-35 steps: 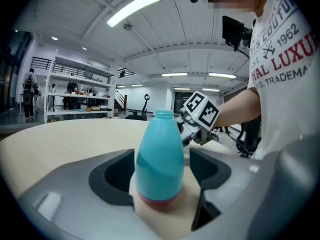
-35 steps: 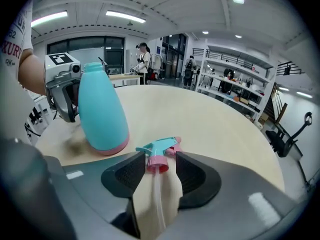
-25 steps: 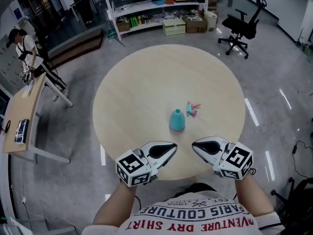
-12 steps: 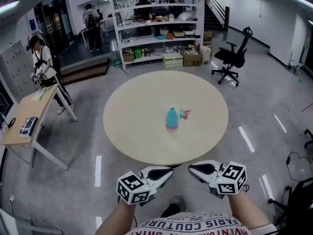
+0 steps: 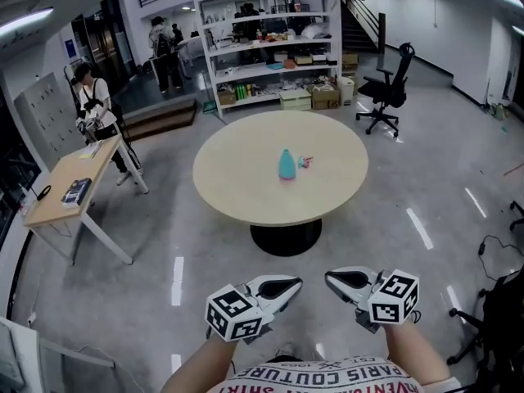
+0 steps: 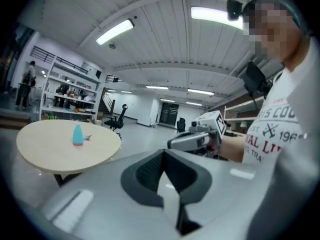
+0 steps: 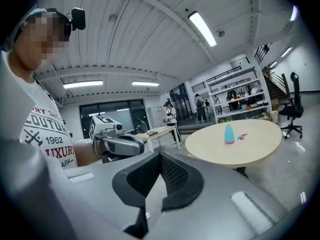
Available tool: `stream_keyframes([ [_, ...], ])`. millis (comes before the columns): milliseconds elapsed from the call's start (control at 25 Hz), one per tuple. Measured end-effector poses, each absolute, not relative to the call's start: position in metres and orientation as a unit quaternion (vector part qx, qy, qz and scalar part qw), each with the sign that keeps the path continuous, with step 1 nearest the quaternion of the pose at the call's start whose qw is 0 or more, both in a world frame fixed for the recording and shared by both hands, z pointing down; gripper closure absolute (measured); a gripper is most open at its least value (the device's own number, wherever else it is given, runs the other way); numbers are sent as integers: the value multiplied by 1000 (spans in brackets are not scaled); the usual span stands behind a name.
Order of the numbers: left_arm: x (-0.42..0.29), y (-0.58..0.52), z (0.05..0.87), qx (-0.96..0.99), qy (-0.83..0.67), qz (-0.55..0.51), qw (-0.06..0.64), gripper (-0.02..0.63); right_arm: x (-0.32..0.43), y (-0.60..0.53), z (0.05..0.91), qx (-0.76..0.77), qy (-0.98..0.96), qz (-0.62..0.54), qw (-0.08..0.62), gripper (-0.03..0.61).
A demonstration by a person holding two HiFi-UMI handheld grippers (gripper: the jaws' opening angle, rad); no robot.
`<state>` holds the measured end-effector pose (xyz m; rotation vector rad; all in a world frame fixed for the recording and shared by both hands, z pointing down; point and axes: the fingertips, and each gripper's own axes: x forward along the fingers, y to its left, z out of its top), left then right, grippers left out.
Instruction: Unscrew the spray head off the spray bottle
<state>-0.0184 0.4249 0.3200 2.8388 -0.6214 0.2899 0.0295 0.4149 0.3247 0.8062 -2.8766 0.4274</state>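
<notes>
Head view: round table (image 5: 246, 195) carrying a teal spray bottle (image 5: 286, 164), upright, with the pink spray head (image 5: 304, 162) lying just beside it. Left gripper (image 5: 288, 286) and right gripper (image 5: 336, 279) over floor (image 5: 164, 244), well apart from table. Gripper views alone show both jaw pairs fully together, holding nothing. Beyond the table: shelving (image 5: 270, 47), office chair (image 5: 389, 88), desk (image 5: 74, 187).

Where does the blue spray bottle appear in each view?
Head view: the spray bottle, upper centre, on the round table.
Left gripper view: the spray bottle, left of centre, on the round table.
Right gripper view: the spray bottle, right of centre, on the round table.
Shared landmark: the round table.
</notes>
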Motion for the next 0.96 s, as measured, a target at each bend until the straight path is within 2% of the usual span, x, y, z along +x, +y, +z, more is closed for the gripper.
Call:
stream_keyframes([
  [360,-22,470,308,962,-229,105,103,613,23,467,303,253,-959,119,51,578],
  [960,-26,482,298,961,-237,115,84,613,15,477,293,251,-961,106,56,578],
])
